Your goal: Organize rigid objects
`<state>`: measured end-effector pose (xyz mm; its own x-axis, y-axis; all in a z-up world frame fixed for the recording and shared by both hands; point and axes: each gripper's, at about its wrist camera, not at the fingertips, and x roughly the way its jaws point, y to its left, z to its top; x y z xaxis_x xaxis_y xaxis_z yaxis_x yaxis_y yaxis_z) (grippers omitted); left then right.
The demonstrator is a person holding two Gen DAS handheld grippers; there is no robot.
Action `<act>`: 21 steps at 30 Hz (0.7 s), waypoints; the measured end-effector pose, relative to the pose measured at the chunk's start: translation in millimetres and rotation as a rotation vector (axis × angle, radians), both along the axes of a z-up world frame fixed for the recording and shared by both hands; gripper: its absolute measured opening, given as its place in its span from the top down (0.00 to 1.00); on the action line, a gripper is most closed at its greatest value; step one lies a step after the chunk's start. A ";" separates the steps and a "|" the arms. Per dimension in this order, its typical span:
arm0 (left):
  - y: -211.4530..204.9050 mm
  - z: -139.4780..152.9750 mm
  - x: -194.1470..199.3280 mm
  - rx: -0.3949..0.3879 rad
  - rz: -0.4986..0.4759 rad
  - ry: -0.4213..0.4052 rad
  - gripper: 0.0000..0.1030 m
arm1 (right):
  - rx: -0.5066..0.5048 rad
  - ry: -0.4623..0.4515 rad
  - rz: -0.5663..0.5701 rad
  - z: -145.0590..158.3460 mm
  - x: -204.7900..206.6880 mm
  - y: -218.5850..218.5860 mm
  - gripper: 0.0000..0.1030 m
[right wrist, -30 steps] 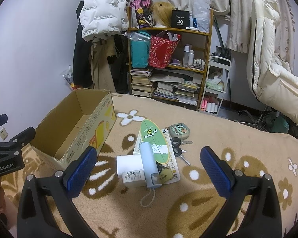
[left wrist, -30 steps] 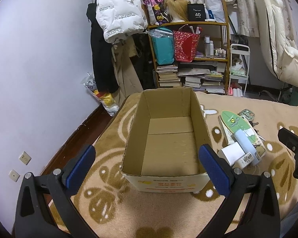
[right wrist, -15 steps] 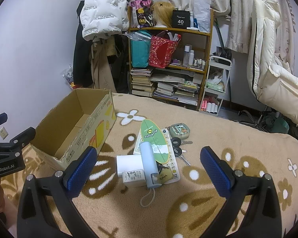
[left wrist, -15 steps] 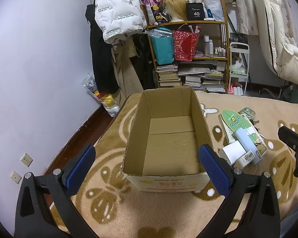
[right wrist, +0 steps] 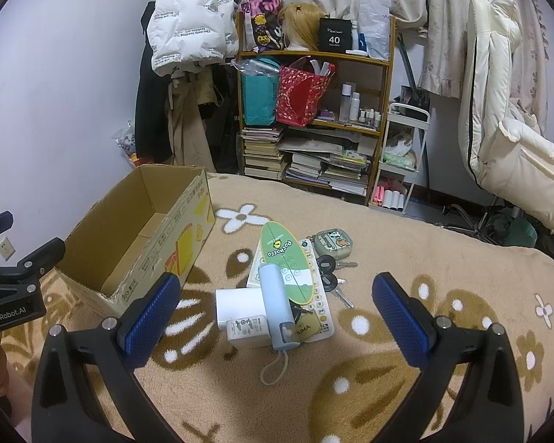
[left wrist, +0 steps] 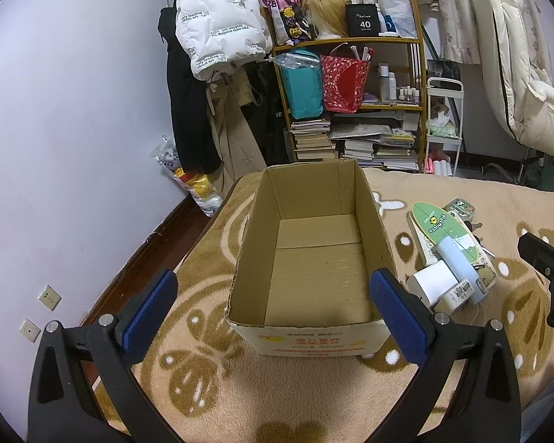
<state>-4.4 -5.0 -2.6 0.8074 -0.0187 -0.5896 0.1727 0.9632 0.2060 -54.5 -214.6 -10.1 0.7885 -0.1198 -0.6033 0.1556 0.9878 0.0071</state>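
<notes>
Left wrist view. We see the left claw (left wrist: 273, 306) spread wide and holding nothing; its blue pads flank the near end of the cardboard box (left wrist: 378, 229). The box stands open-topped on the patterned blanket (left wrist: 203, 387), toward its left edge, and we see only bare cardboard on its floor. To the right of the box, apart from its wall, lies a small pile: a white block (left wrist: 434, 284), a pale blue cylinder (left wrist: 458, 264) across it, and a green oval card (left wrist: 441, 225) on a white remote (left wrist: 419, 238). A black part of the right claw enters at the right edge of the frame.

Right wrist view. We see the right claw (right wrist: 275, 312) spread wide, empty, above the pile. The blue cylinder (right wrist: 273, 299) rests on the white block (right wrist: 238, 302), a white charger (right wrist: 249, 330) and the remote (right wrist: 319, 319); its loop cord (right wrist: 273, 369) trails toward us. The green card (right wrist: 286, 262) overlaps the remote. Keys (right wrist: 330, 277) and a small green case (right wrist: 332, 241) lie just beside it. The box (right wrist: 188, 236) stands to the left. Beyond the blanket's far edge a shelf (right wrist: 314, 125) holds books and bags.
</notes>
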 end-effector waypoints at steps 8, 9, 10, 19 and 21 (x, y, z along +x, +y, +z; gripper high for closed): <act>-1.1 1.3 1.1 0.000 -0.004 0.002 0.00 | -0.001 0.001 0.002 -0.2 -0.6 -1.4 0.00; -1.0 1.2 1.0 0.001 -0.003 0.002 0.00 | -0.001 0.001 0.001 -0.7 -0.5 -0.8 0.00; -1.0 1.3 1.4 0.003 -0.003 0.003 0.00 | -0.002 0.002 0.000 -1.4 -0.3 -0.1 0.00; -0.7 1.8 2.5 0.004 -0.006 -0.001 0.00 | -0.004 0.004 0.003 -2.8 -0.3 -0.4 0.00; -0.7 1.6 2.0 0.005 -0.005 -0.001 0.00 | -0.003 0.004 0.003 -3.8 -0.3 0.3 0.00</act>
